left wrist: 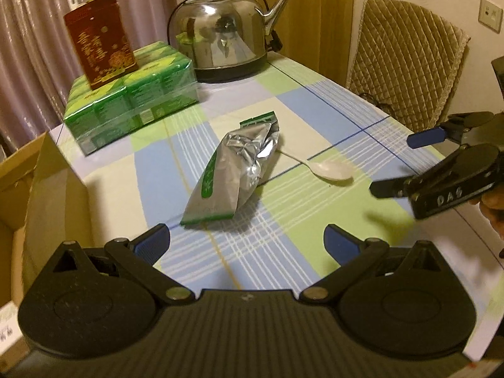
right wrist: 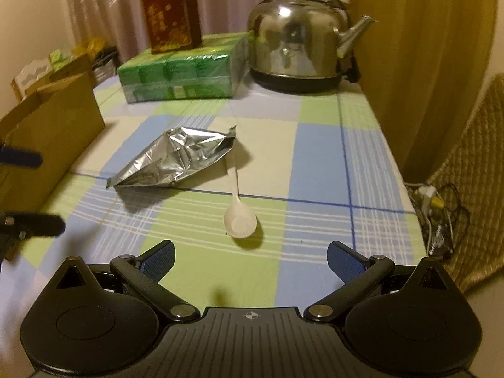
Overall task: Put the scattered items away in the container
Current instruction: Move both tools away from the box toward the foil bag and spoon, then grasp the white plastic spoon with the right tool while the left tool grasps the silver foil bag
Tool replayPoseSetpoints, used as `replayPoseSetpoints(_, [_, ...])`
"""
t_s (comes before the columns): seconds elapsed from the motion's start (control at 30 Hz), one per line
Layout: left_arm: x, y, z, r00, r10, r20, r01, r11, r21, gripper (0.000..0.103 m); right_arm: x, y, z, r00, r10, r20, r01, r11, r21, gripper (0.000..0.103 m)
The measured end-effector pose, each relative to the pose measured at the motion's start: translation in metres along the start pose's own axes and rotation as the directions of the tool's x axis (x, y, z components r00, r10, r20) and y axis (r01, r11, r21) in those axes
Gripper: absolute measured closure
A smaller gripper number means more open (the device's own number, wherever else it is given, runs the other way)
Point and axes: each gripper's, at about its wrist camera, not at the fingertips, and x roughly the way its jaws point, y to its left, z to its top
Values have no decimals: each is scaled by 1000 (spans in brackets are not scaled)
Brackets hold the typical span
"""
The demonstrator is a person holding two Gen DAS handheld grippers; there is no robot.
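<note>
Foil pouch, one; spoon, one; both grippers' fingers spread wide.

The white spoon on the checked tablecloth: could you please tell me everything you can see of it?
The white spoon looks like thin, slightly translucent plastic, with a round bowl and a slim straight handle. It lies flat on the checked tablecloth, bowl facing up and toward the right gripper, which is open and not touching it. The handle runs away toward the crumpled foil pouch, and its tip slips under the pouch's torn end. The bowl appears empty.
</note>
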Motion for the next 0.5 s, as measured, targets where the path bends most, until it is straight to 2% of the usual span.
replayPoseSetpoints(0.13, [20, 1, 9, 999, 29, -15, -29, 999, 14, 1, 18, 1, 4, 1000, 19, 2, -19, 998, -58, 5])
replayPoseSetpoints(0.2, [30, 1, 12, 999, 46, -28, -45, 999, 31, 1, 27, 0, 6, 999, 37, -7, -37, 997, -68, 14])
replayPoseSetpoints(0.33, [51, 4, 17, 997, 57, -58, -56, 998, 28, 1, 42, 0, 8, 999, 47, -12, -48, 996, -82, 21])
replayPoseSetpoints(0.5, [70, 5, 20, 995, 64, -76, -62, 998, 25, 1, 56, 3, 11, 998, 53, -19, -55, 993, -104, 36])
